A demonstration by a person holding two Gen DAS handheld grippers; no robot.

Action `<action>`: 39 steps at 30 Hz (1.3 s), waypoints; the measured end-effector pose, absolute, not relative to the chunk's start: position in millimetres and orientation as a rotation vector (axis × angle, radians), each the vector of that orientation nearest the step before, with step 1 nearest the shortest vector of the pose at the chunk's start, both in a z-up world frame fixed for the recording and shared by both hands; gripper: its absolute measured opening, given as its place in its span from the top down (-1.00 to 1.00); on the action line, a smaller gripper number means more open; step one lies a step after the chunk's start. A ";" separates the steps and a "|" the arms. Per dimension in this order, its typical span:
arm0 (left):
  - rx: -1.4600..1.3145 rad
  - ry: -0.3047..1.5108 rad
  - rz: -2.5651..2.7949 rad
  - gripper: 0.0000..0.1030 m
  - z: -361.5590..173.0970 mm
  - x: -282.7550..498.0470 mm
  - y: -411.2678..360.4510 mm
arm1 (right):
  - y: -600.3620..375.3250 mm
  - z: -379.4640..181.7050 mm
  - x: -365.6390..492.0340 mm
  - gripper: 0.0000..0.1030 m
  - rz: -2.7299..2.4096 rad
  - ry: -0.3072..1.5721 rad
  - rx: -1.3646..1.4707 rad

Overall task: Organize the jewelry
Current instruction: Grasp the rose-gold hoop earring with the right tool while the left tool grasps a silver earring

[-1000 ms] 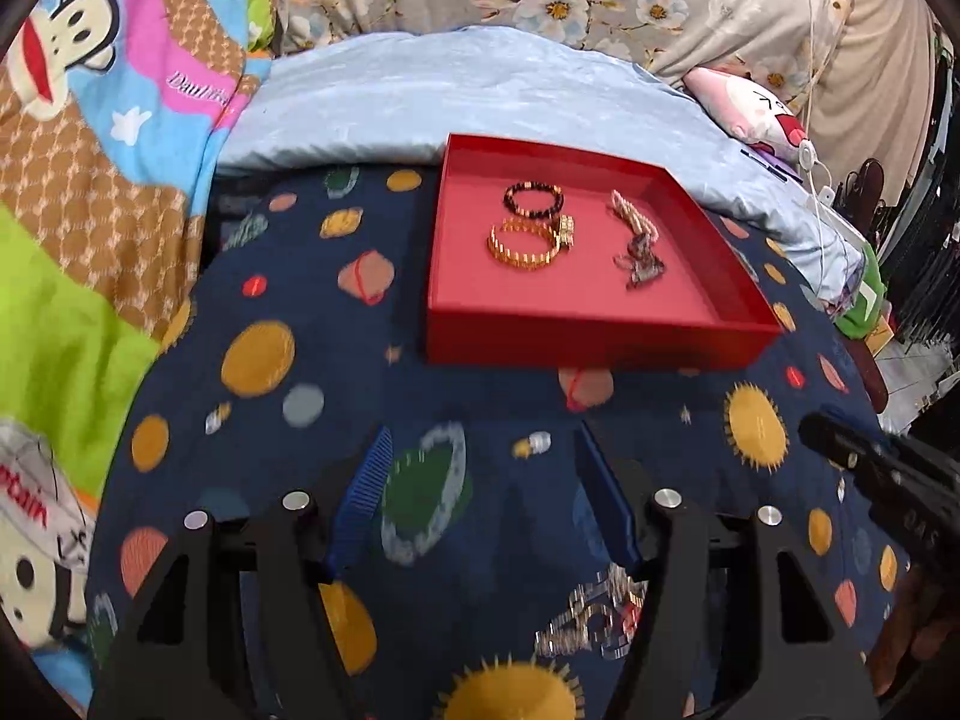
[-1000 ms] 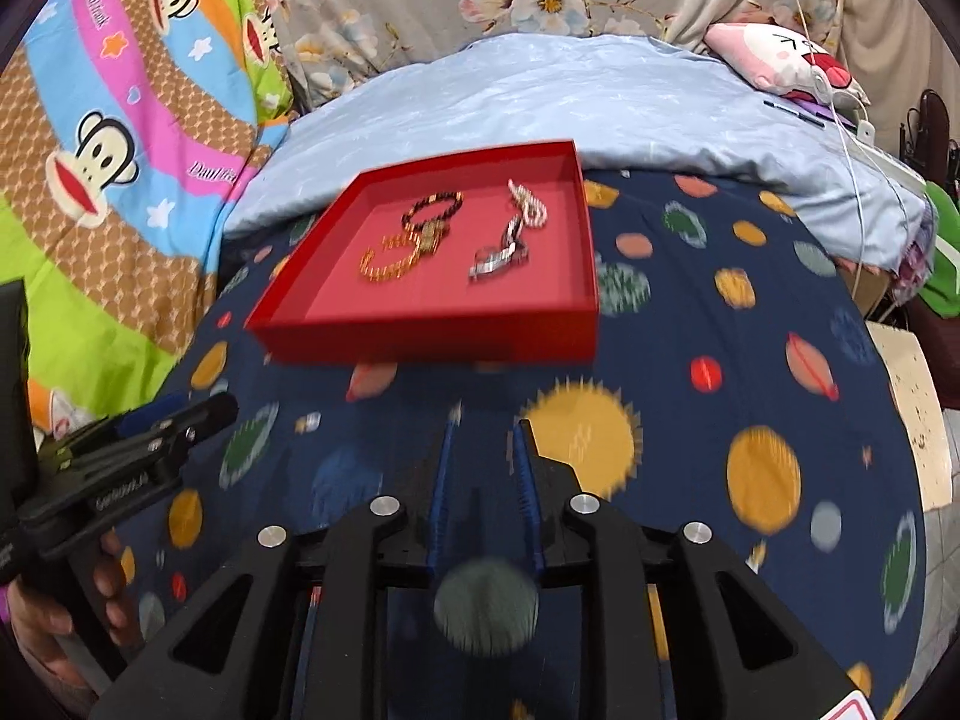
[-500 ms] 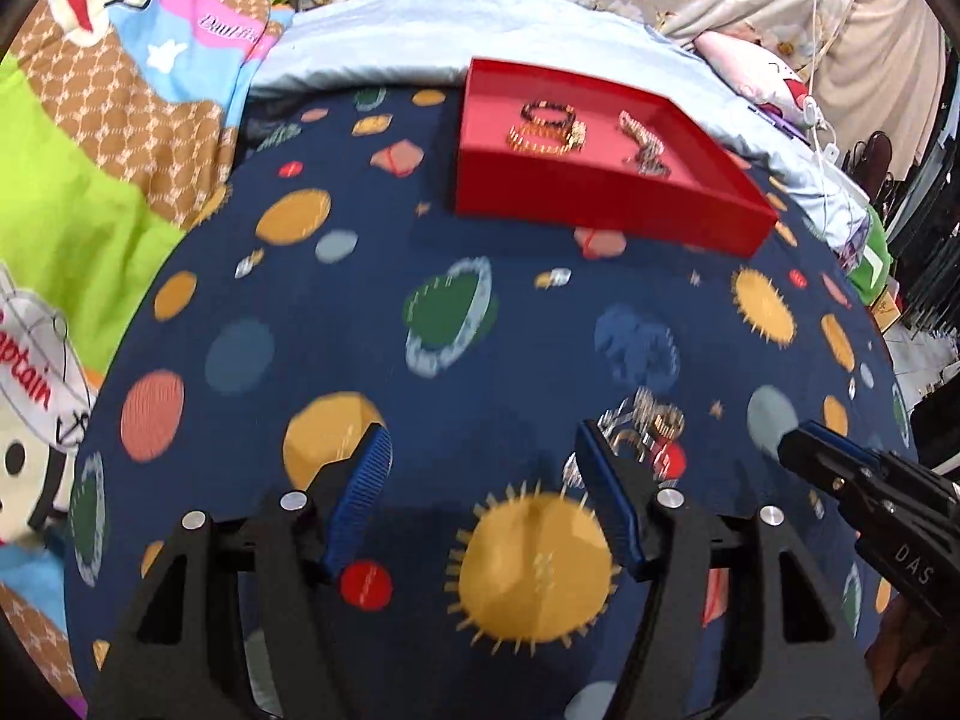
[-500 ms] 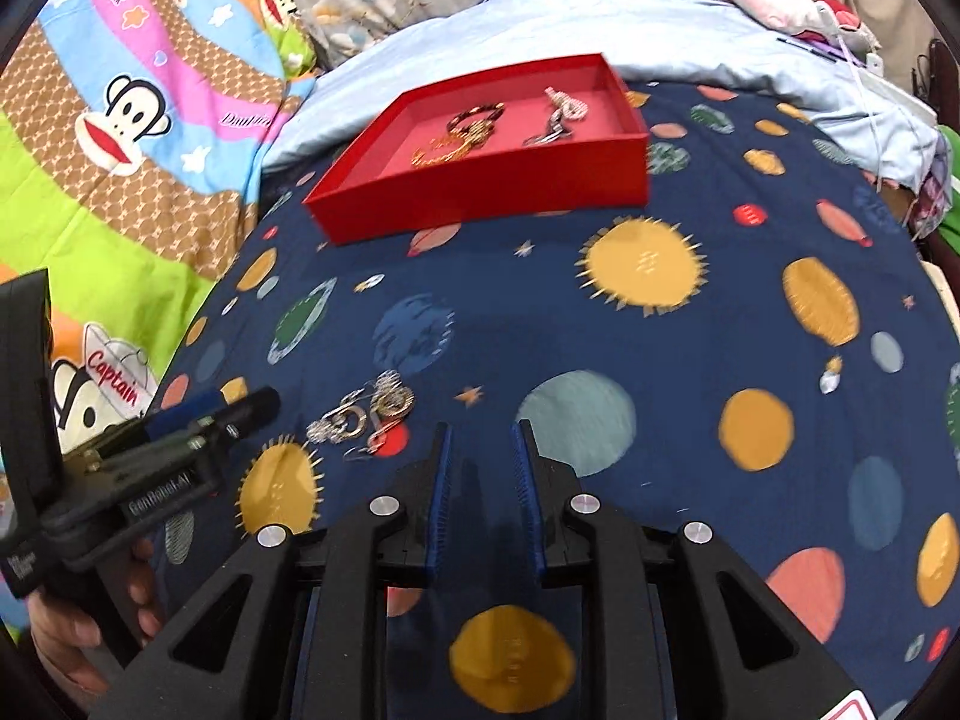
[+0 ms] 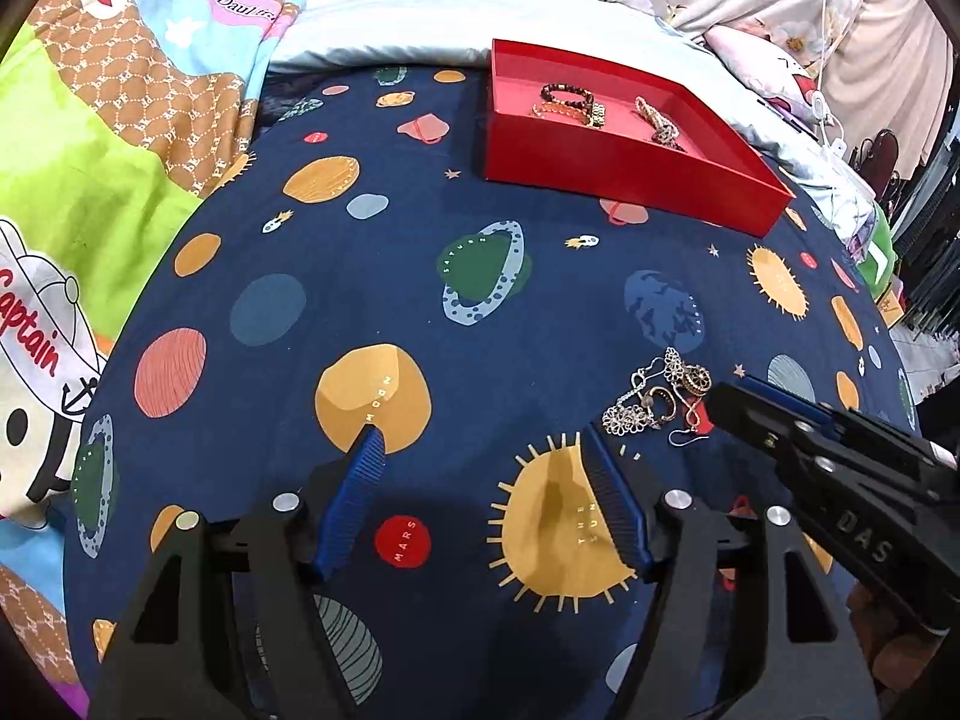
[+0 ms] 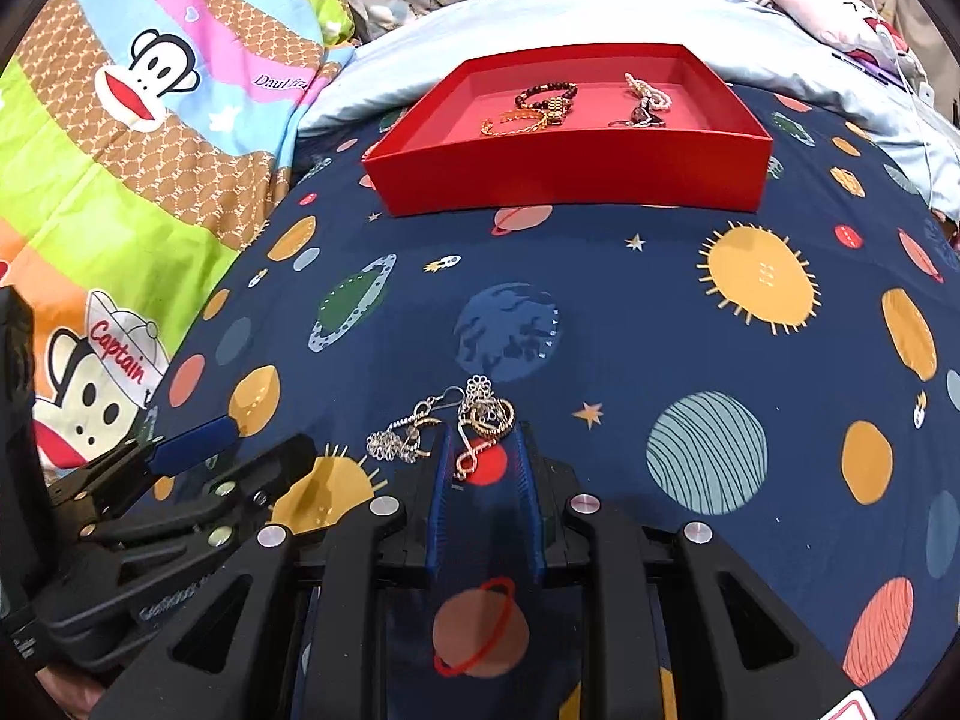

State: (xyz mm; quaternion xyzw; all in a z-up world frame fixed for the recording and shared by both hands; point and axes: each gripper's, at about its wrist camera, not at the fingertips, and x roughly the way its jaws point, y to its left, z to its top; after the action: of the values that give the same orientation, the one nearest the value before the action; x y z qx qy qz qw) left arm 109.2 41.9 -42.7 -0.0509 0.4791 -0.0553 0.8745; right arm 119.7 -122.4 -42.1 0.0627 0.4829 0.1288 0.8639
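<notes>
Jewelry heap [image 6: 456,426], silver and gold tangle: lying on my planet-print bedspread [image 6: 690,312], near side, well short of the red tray [image 6: 570,174] at the far end; my right gripper [image 6: 483,456] sits just before it, jaws narrowly apart, gold pendant between the tips, unclamped; left gripper [image 5: 480,450] stands wide apart and empty, the heap off to its right; right is nearer.

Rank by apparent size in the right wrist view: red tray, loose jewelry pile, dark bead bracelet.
1. Red tray, largest.
2. Loose jewelry pile; nearer the camera, so partly inflated.
3. Dark bead bracelet, smallest, though it lies farthest away.
</notes>
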 end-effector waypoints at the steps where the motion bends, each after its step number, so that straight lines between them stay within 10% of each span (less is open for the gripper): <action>1: -0.108 0.999 -0.117 -0.27 -42.5 108.9 42.7 | -121.9 -43.4 121.3 0.53 0.269 1.015 0.129; 39: -0.085 0.994 -0.259 -0.10 -40.5 109.8 -9.3 | -164.8 -27.1 78.3 0.70 0.248 1.012 0.147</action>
State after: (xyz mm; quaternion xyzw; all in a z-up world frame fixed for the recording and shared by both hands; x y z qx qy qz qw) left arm 109.8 -9.3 -40.5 -0.0405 0.4753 -0.1238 0.8701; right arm 78.3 -164.8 -27.1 0.0702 0.4829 0.1185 0.8648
